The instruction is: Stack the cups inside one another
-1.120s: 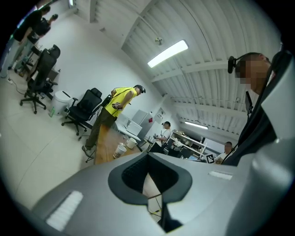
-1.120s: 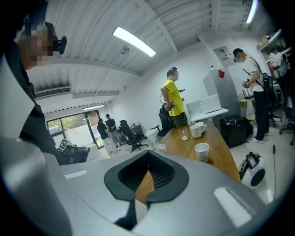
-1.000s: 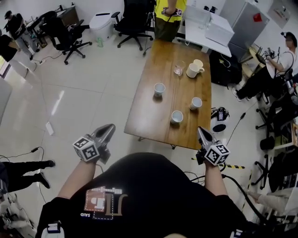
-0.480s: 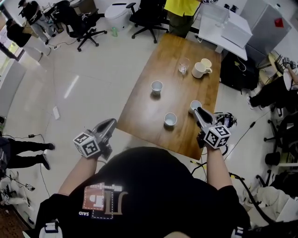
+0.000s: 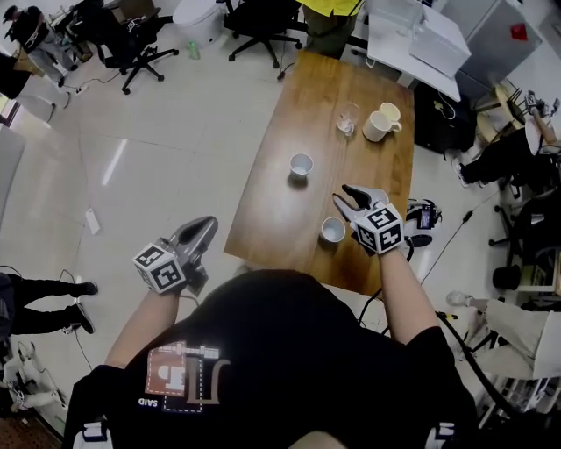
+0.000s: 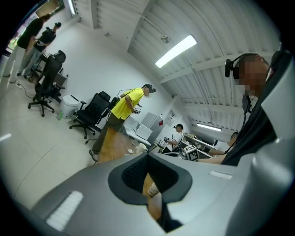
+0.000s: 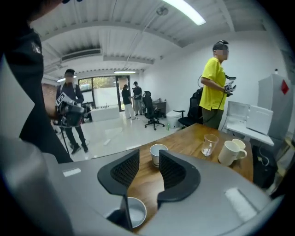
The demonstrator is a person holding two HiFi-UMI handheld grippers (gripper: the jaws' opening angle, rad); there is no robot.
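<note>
Two small white cups stand on the wooden table [image 5: 272,202]: a far cup [image 5: 301,164] mid-table and a near cup [image 5: 332,230] by the front edge. My right gripper [image 5: 346,196] hovers over the table just above and right of the near cup. Its jaws are opening, and nothing is between the pads. In the right gripper view the far cup [image 7: 158,154] shows through the gap of the right gripper [image 7: 148,159], and the near cup [image 7: 133,212] sits low beneath it. My left gripper [image 5: 207,227] is shut and empty over the floor, left of the table's front corner.
At the table's far end stand a clear glass [image 5: 348,117] and a white mug [image 5: 377,129] with another cup behind it. A person in yellow [image 5: 329,17] stands beyond the table. Office chairs [image 5: 254,22], a white desk [image 5: 412,39] and floor cables [image 5: 421,215] surround it.
My right gripper has come from the table's near right corner forward and left over the table, rolled, and spread its jaws. The left gripper has shifted only slightly.
</note>
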